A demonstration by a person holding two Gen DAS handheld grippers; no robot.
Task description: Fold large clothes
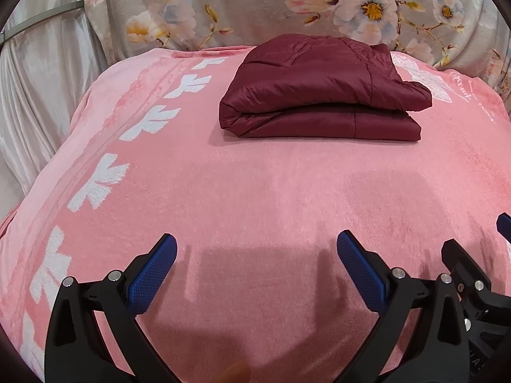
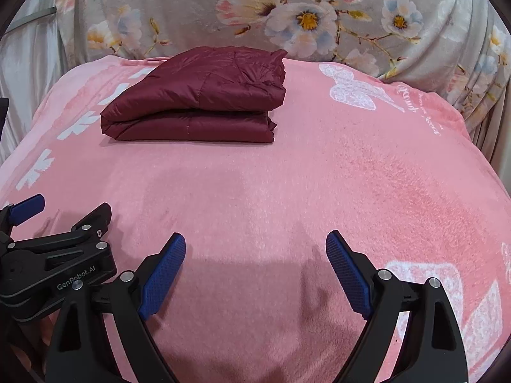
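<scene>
- Both sets of jaws stand wide apart and hold nothing: the left gripper [image 1: 257, 252] and the right gripper [image 2: 255, 249] each show bare blanket between their blue pads.
- Left gripper's pads [image 1: 153, 274] hang low over the near part of the pink blanket [image 1: 255, 191], with a shadow under them.
- Right gripper sits just beside the left one; each shows at the edge of the other's view.
- A maroon jacket [image 1: 322, 95] lies folded in a thick, stacked bundle at the far end of the blanket, well apart from both grippers.
- From the right wrist, the jacket [image 2: 198, 99] lies ahead and to the left.
- White leaf shapes [image 1: 95, 185] run down the blanket's left side.
- Behind the blanket hangs a grey floral cloth [image 2: 287, 9].
</scene>
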